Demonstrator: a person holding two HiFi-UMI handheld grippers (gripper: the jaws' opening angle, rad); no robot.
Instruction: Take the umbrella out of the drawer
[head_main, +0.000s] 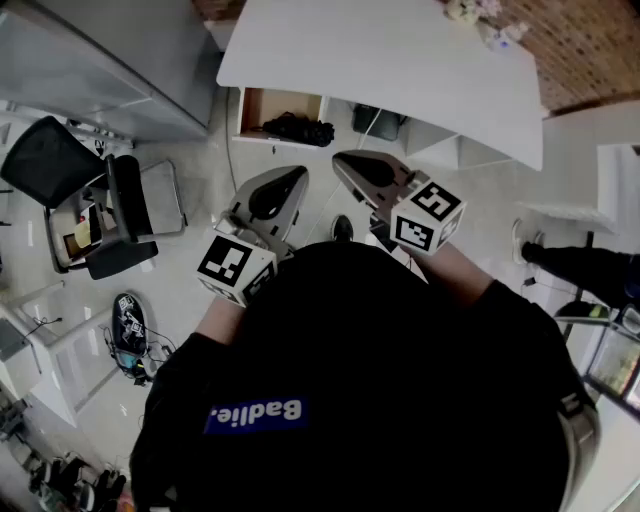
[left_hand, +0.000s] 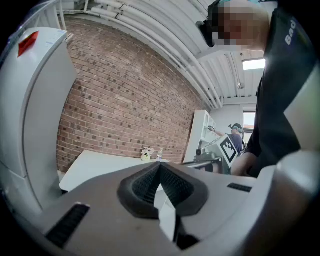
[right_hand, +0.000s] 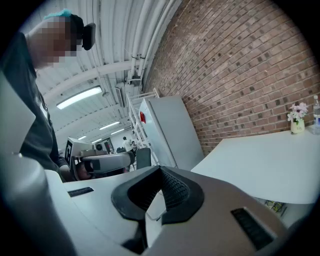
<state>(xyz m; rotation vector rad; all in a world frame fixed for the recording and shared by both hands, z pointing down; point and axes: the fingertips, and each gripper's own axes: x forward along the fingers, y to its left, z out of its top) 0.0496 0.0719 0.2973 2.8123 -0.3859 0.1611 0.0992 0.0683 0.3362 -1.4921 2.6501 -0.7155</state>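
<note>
In the head view a brown open drawer (head_main: 262, 104) shows under the white table's near edge. A black bundle (head_main: 300, 128) lies in it, probably the umbrella. Both grippers hang level in front of the person's chest, short of the drawer and apart from it. My left gripper (head_main: 298, 174) is shut with nothing between its ribbed pads (left_hand: 172, 185). My right gripper (head_main: 344, 160) is shut and empty too, its pads (right_hand: 175, 190) meeting at the tip. Neither gripper view shows the drawer or the bundle.
The white table (head_main: 380, 60) spans the top, with a small flower vase (left_hand: 146, 154) on it by the brick wall. A black office chair (head_main: 60, 165) and a grey cabinet (head_main: 100, 60) stand left. A white fridge (right_hand: 170, 130) is left of the table. Another person's shoe (head_main: 540, 255) is at right.
</note>
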